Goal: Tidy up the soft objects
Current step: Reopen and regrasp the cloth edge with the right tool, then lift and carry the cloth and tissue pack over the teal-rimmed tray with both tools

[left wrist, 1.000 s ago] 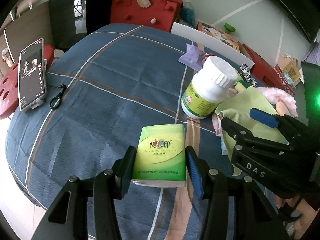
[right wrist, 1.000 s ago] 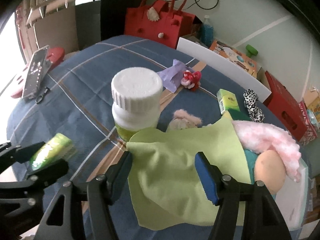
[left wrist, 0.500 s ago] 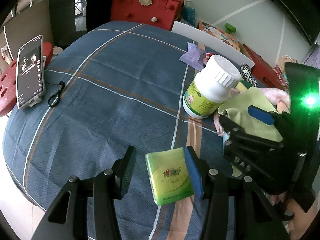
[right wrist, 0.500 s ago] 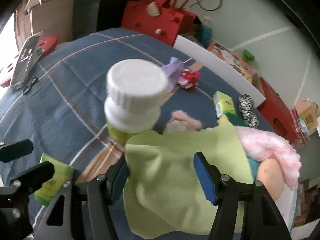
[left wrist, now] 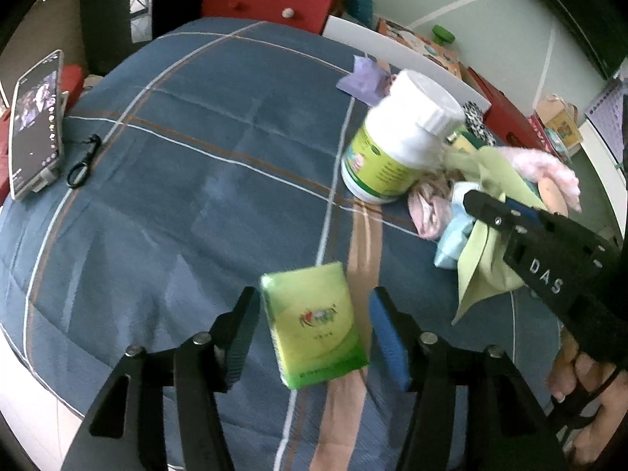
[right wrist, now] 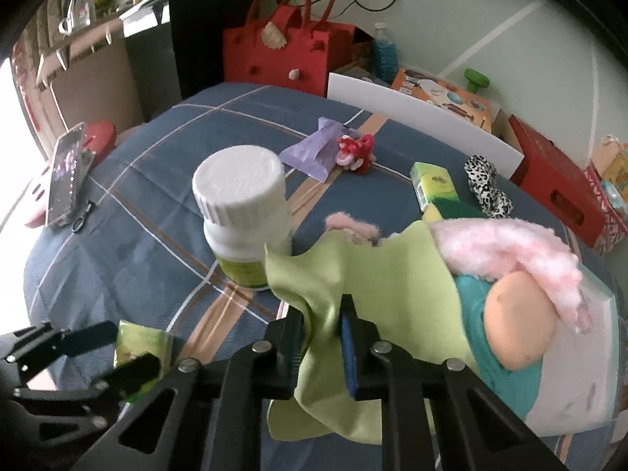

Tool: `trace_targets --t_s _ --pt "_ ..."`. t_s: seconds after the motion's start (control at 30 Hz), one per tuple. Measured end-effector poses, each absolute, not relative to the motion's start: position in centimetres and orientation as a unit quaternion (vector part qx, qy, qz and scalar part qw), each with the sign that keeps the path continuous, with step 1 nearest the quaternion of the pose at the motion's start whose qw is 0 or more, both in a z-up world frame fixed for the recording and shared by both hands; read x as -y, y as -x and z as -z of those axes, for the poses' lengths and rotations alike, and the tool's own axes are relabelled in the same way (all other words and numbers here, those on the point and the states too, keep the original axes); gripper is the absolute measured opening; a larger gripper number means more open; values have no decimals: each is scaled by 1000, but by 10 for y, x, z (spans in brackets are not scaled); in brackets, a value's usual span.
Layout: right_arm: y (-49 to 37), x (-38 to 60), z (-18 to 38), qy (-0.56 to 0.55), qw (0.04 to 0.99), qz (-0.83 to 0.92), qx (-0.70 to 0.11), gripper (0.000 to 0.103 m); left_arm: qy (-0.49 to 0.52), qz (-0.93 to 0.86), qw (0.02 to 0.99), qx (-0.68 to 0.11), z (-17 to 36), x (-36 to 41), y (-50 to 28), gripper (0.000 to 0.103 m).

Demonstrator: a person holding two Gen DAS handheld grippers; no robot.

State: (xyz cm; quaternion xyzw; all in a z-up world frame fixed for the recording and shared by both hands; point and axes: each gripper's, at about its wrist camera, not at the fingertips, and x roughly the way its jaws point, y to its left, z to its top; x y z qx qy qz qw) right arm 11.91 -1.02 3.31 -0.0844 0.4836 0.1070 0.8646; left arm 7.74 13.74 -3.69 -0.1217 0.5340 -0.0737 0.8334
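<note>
Between the closing right tongs (right wrist: pixel 322 337), a fold of the green cloth (right wrist: pixel 376 274) on the bed (left wrist: pixel 196 157) is pinched; left tongs (left wrist: pixel 314 325) are opening around the tissue pack (left wrist: pixel 314 318). Next, I judge: lift the cloth clear of the bottle (right wrist: pixel 243 204).

Left gripper (left wrist: pixel 314 314) is angled down with its jaws opening, nothing pressed between the pads, while the right gripper (right wrist: pixel 322 333), also tilted down, is closing and pinching a fold of light green cloth (right wrist: pixel 376 274).
</note>
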Motion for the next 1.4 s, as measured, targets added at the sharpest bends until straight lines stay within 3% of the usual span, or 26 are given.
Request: trace_targets --t_s 0.67,0.8,1.23,1.3,1.37,1.4 --pt "-108 29 -37 4 858 -148 -493 20 93 61 827 -551 55 -113 -81 60" --pt "-107 31 -37 -4 857 -149 -493 22 99 53 829 -547 55 -119 -81 52" --pt "-106 33 -34 -9 853 -142 -502 24 109 53 831 -542 55 -126 -78 51" --pt "-105 35 -36 -9 855 -142 -499 24 111 54 832 -542 55 -127 -78 51" --pt "-104 34 -37 2 857 -138 -496 5 112 53 832 -540 54 -128 -77 51" --pt "-103 33 -38 4 858 -139 -494 5 112 53 833 -540 54 -129 -77 50"
